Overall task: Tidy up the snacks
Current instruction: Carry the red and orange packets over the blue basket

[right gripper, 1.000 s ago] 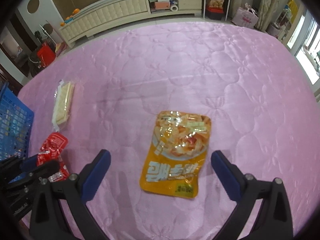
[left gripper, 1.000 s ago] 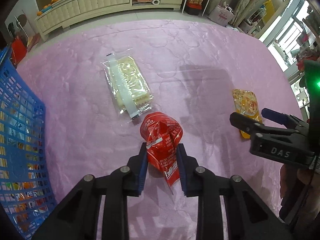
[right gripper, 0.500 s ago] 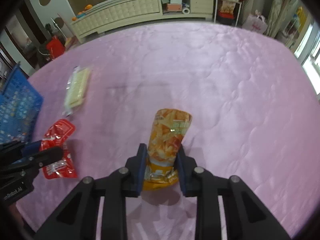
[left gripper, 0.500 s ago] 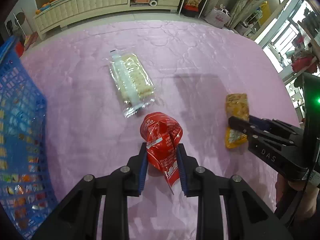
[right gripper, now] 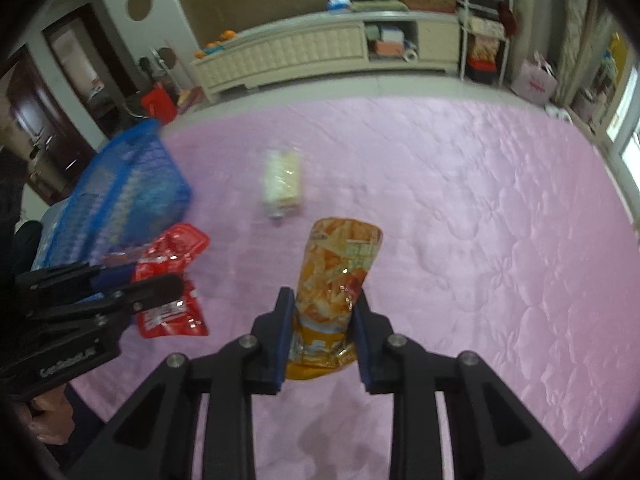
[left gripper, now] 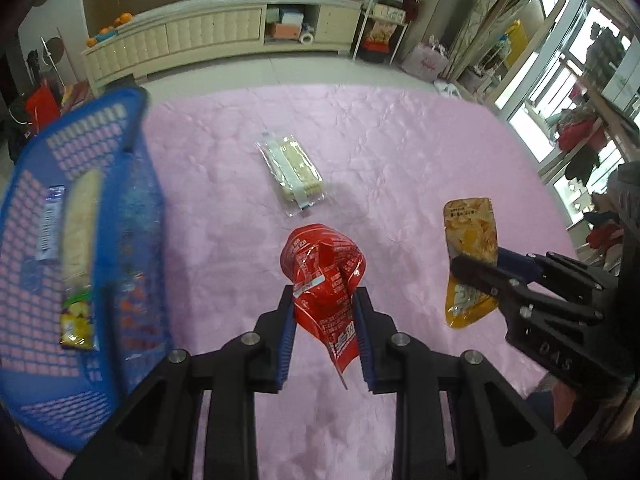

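My left gripper (left gripper: 324,332) is shut on a crumpled red snack packet (left gripper: 322,268) and holds it above the pink quilted surface (left gripper: 400,152). My right gripper (right gripper: 322,330) is shut on an orange snack pouch (right gripper: 338,272), also lifted. The right gripper with the pouch (left gripper: 470,236) shows at the right of the left wrist view, and the left gripper with the red packet (right gripper: 172,248) shows at the left of the right wrist view. A clear pack of pale crackers (left gripper: 292,168) lies flat on the surface ahead. A blue plastic basket (left gripper: 132,216) holding several snacks stands at the left.
A long cream cabinet (left gripper: 192,36) stands on the floor beyond the far edge of the surface. Shelves and bags (left gripper: 424,60) stand at the back right. The basket also shows at the left of the right wrist view (right gripper: 120,192).
My right gripper closed on the orange pouch and lifted it off the surface. Both grippers rose and swung left, bringing the blue basket further into view.
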Motion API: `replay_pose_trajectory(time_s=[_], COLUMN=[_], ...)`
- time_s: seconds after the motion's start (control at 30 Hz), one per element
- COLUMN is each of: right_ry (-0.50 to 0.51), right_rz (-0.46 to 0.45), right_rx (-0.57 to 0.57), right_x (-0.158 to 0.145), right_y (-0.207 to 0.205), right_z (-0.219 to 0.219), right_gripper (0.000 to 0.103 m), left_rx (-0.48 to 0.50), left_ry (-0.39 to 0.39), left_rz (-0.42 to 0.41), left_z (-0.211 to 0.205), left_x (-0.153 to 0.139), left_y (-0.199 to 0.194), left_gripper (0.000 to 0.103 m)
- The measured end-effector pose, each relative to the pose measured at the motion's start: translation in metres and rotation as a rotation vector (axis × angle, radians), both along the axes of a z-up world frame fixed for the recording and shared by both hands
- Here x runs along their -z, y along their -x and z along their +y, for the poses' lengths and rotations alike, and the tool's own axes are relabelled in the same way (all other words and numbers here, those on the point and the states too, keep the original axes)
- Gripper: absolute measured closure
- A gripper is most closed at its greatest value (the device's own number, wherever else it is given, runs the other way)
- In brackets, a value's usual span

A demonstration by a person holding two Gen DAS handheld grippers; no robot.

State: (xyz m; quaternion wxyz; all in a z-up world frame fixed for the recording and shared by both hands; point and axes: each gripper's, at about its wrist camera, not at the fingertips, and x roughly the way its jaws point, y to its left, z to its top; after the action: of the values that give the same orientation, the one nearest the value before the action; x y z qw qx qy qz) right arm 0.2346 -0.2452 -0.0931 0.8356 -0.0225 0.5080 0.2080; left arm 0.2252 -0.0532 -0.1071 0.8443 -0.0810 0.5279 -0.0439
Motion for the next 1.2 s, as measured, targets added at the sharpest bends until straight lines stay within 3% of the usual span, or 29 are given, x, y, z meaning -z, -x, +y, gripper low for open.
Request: replay_pose_trajectory(time_s=[0.1, 0.3, 0.73, 1.2], right_ry=[0.000, -0.003, -0.004, 0.025], right_rz=[-0.035, -0.100, -0.161, -0.183], right_rx=[-0.027, -0.070, -0.144, -0.247], right_x=[-0.019, -0.050, -0.082, -0.090], right_y=[0.012, 0.035, 0.052, 0.035], right_z=[0.015, 0.042, 0.095, 0.168], right_gripper=[0.071, 0.071, 0.071, 0.070], left_rx=[-0.003, -0.018, -0.053, -0.112], left_ry=[0.020, -0.014, -0.050, -0.071], left_rz=[-0.042, -0.101, -0.174, -0.180], left_z=[0.011, 0.040, 0.088, 0.155], left_x=[-0.025, -0.054, -0.084, -0.092], left_y=[0.017, 0.042, 0.088, 0.087], left_gripper=[0.078, 0.078, 0.078, 0.078])
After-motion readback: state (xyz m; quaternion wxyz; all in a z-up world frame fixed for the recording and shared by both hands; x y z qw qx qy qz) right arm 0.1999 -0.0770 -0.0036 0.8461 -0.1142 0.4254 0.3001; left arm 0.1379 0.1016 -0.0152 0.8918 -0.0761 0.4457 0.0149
